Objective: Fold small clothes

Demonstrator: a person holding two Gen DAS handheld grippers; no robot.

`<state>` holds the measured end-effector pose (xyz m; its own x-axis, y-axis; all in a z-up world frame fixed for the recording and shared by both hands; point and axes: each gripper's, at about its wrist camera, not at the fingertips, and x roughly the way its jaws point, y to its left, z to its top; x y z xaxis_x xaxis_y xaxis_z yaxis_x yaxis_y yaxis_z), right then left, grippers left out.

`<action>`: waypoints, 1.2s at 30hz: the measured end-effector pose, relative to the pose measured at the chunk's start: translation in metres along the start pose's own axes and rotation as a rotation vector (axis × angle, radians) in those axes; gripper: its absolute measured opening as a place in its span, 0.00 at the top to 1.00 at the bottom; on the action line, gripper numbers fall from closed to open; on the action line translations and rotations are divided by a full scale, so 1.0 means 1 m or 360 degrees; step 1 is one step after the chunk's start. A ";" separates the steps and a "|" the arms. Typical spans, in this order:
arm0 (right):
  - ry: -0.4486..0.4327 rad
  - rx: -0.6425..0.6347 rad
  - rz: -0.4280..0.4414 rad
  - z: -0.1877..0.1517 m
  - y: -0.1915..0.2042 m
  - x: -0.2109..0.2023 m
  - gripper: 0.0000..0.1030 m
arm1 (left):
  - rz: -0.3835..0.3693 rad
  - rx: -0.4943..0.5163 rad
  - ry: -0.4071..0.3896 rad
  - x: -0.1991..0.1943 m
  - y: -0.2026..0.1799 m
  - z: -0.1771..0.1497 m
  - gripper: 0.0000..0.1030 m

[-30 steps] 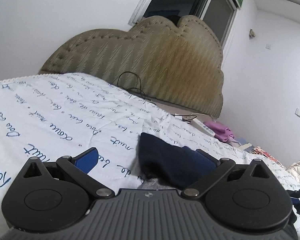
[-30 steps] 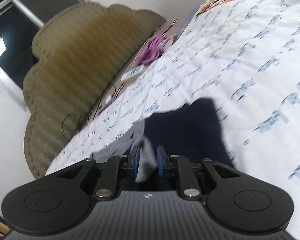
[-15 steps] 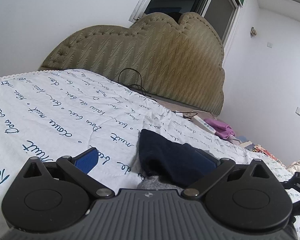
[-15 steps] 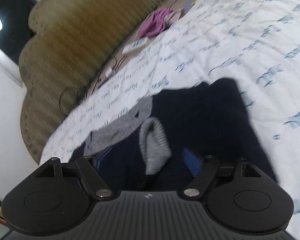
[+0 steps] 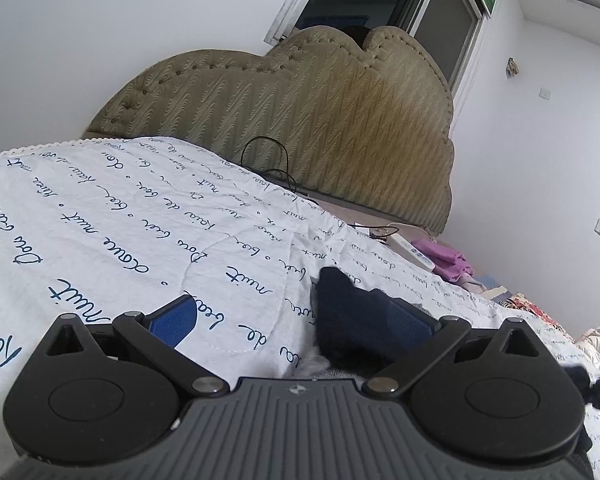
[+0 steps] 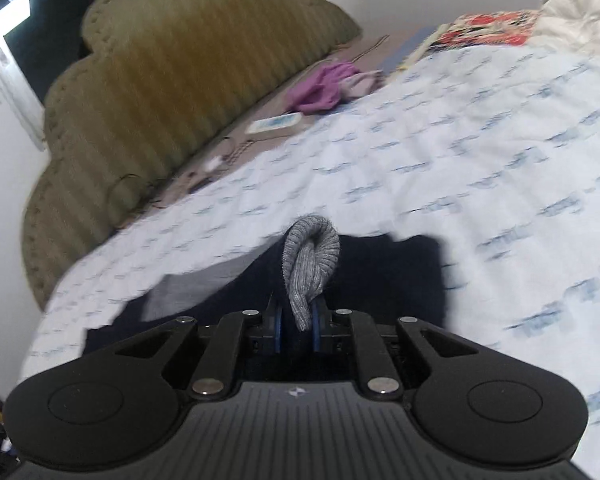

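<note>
Between the spread left fingers (image 5: 173, 315) lies the bedspread (image 5: 100, 224), white with dark blue script, and the left gripper (image 5: 292, 320) is released, holding nothing. Its left pad rests low over bare bedspread; its right pad sits against the navy garment (image 5: 348, 304), whose folded edge rises just inside that pad. A scrap of grey knit shows at the near edge of the garment, right at the gripper body. Beyond the fingers stands the olive headboard (image 5: 300, 120), with a black cable (image 5: 266, 160) looped at its foot. To the right of the fingers, past the garment, a white remote (image 5: 414, 252) and a purple cloth (image 5: 448, 258) lie at the head of the bed.

In the right wrist view, which is blurred, the headboard (image 6: 172, 64) fills the space left of the fingers. The right gripper (image 6: 298, 326) is clenched on a grey cuff (image 6: 310, 264), which curls up and forward out of the pinch in a loop. The cuff belongs to the navy garment (image 6: 400, 276), which spreads on the bedspread (image 6: 480, 152) on both sides of the fingers and ahead of them, with a grey panel showing to their left. Farther ahead the remote (image 6: 276, 123) and purple cloth (image 6: 324, 88) lie near the headboard. Far right, a red patterned fabric (image 6: 488, 30) and a white bundle (image 6: 576, 8) sit at the bed's edge.
</note>
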<state>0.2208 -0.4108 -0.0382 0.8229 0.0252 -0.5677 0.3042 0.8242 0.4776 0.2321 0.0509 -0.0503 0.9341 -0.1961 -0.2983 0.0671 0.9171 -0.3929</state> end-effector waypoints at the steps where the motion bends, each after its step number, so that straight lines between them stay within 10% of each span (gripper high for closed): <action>1: 0.0023 0.0013 -0.0042 0.001 -0.008 0.003 0.88 | -0.0001 0.0007 -0.0001 0.000 -0.001 0.000 0.01; 10: 0.0056 -0.0046 -0.0199 -0.020 -0.019 0.016 0.80 | -0.0021 -0.0014 0.0042 0.007 0.003 -0.002 0.01; 14: -0.0010 0.0039 -0.0106 -0.015 -0.019 -0.025 0.36 | -0.0003 -0.0125 0.0050 0.010 0.015 -0.001 0.01; 18: -0.0064 -0.0049 0.0059 -0.032 -0.017 -0.088 0.34 | 0.0046 -0.0106 0.0064 0.012 0.013 -0.001 0.01; 25: -0.0068 -0.0435 0.0035 -0.081 0.007 -0.136 0.34 | 0.0256 0.0393 0.0073 0.004 -0.053 0.004 0.02; 36: -0.0014 -0.0450 -0.0148 -0.058 0.064 -0.016 0.29 | 0.0122 0.0936 0.0158 0.050 -0.161 -0.049 0.00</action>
<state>0.1993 -0.3259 -0.0374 0.8021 -0.0618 -0.5940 0.2340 0.9476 0.2173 0.2503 -0.1240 -0.0446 0.9086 -0.1272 -0.3978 0.2099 0.9625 0.1717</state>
